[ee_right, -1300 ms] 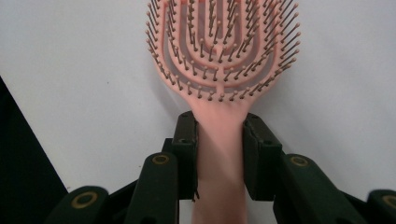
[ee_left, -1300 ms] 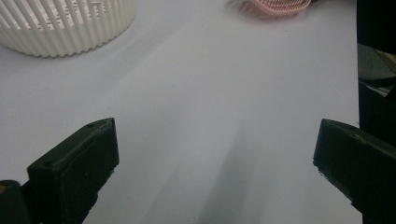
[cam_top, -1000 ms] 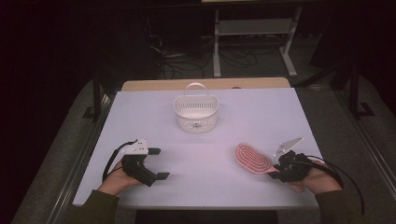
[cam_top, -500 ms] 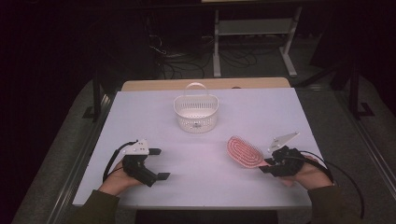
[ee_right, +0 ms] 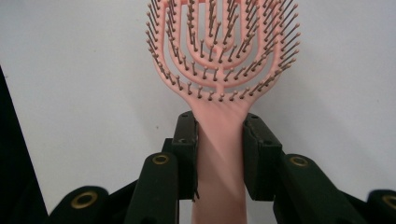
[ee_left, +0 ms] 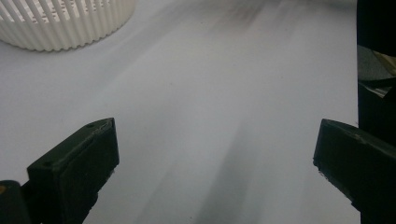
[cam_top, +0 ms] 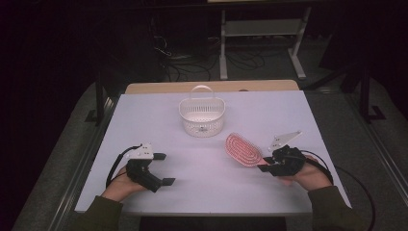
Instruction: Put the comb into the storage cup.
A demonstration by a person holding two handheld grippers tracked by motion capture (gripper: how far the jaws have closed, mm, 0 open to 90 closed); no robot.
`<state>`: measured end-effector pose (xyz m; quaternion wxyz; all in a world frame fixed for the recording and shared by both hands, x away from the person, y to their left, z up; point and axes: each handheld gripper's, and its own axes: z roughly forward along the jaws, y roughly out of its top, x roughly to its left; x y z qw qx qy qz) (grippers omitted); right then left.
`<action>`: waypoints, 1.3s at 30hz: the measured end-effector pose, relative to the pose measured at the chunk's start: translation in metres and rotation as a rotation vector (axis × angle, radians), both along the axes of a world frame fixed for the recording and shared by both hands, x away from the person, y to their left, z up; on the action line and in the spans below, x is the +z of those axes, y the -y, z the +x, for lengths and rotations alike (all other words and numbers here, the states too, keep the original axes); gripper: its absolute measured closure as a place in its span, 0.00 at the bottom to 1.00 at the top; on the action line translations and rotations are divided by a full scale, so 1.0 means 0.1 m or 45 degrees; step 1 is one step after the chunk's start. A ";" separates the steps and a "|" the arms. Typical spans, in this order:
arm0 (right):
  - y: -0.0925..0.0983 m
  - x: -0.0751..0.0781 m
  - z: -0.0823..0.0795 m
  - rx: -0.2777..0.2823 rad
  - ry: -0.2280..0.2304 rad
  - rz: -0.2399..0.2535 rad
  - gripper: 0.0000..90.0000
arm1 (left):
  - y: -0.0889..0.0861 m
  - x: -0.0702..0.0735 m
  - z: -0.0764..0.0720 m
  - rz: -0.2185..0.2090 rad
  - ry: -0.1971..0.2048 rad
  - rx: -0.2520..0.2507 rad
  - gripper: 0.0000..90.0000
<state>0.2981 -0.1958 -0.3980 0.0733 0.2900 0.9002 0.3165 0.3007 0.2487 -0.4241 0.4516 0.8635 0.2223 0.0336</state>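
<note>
A pink hairbrush [cam_top: 243,149] with a vented oval head hangs just over the white table, bristles up. My right gripper [cam_top: 265,167] is shut on its handle; in the right gripper view both black pads [ee_right: 187,144] press the hairbrush [ee_right: 219,56] handle from either side. A white slotted basket [cam_top: 202,115] with a hoop handle stands at the table's far middle, up and left of the brush. My left gripper [cam_top: 162,168] rests at the front left, jaws wide apart with nothing between them; its fingers [ee_left: 79,163] frame bare tabletop, with the basket [ee_left: 60,23] at the top left.
The white table [cam_top: 192,202] has a wooden strip along its far edge. Dark floor, cables and a metal stand lie beyond it. A cable trails from each gripper over the table's front corners.
My right gripper has carried the hairbrush to the left and farther up the table, toward the basket. The left gripper has stayed where it was.
</note>
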 end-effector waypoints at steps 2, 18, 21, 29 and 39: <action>-0.02 0.00 0.01 0.002 0.004 0.008 0.76 | 0.00 0.00 0.00 0.002 -0.003 0.002 0.00; -0.11 0.06 0.06 0.001 0.039 0.085 0.76 | 0.01 -0.01 0.00 0.005 0.009 0.003 0.00; -0.15 0.06 0.08 0.002 0.046 0.091 0.76 | 0.01 0.00 0.00 0.004 0.010 0.006 0.00; -0.24 0.07 0.12 0.013 0.061 0.115 0.76 | 0.00 0.00 -0.01 0.004 0.018 0.020 0.00; -0.34 0.08 0.18 0.005 0.098 0.152 0.76 | 0.01 0.03 0.00 -0.008 0.025 0.039 0.00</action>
